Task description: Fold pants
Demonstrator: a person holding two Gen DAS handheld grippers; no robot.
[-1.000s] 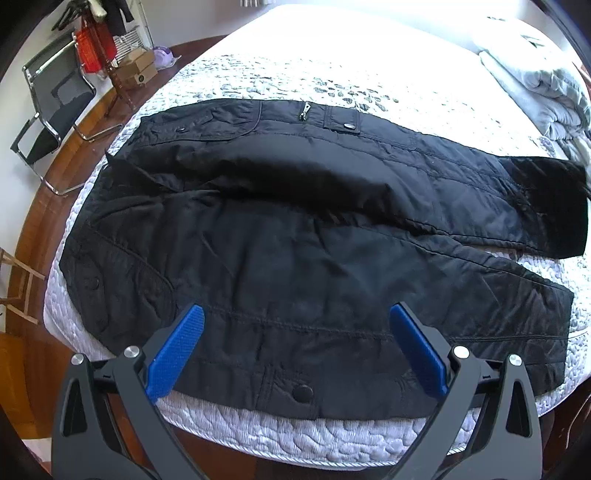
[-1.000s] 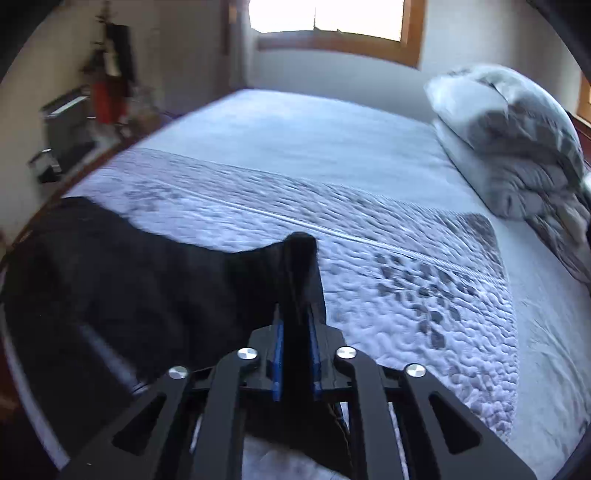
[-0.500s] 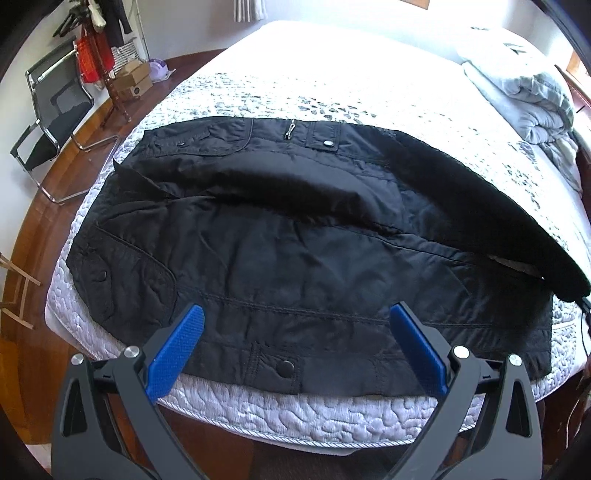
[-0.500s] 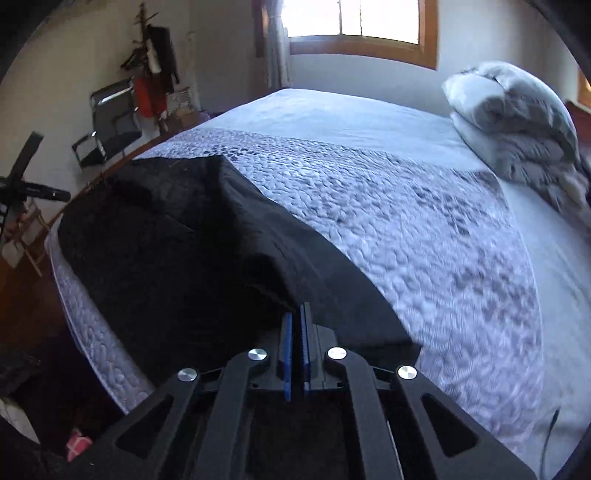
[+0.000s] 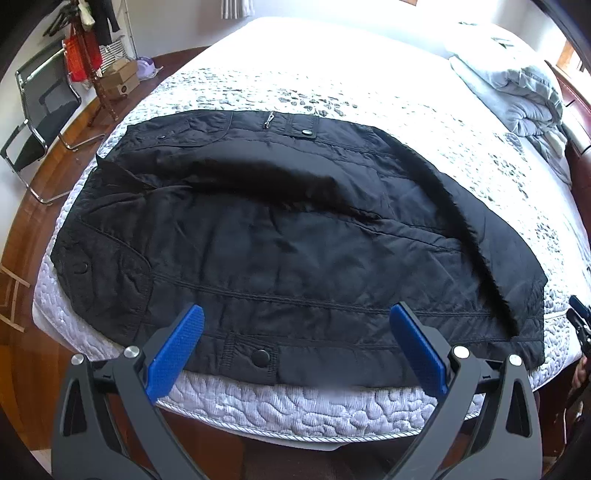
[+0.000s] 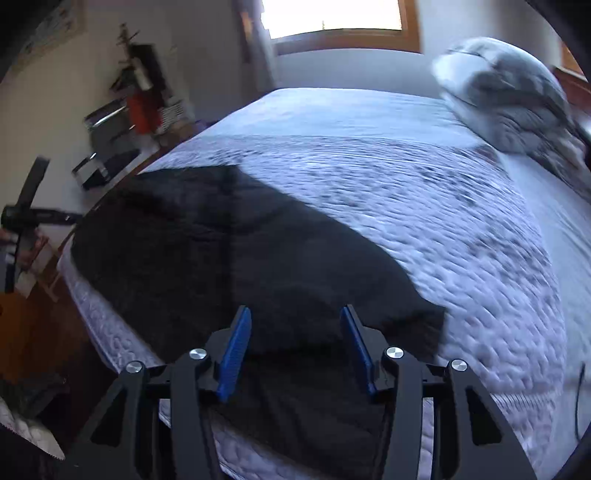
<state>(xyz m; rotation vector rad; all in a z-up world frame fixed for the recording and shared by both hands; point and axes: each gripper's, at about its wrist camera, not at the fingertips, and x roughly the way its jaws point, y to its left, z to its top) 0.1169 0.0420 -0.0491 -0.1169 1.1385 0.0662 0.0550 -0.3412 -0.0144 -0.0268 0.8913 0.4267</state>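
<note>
Black quilted nylon pants on the bed look soft, slippery and light, so with my right gripper just spread empty and my left gripper wide, I'd pinch the hem at 4 o'clock.

Daylit, window glare, R blur

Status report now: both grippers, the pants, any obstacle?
Left gripper open, above the pants. Right gripper jaws just opened, fabric released. One leg folded over the other on the bed. No obstacle seen.

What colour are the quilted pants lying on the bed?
Black quilted pants; clearest in the left wrist view.
</note>
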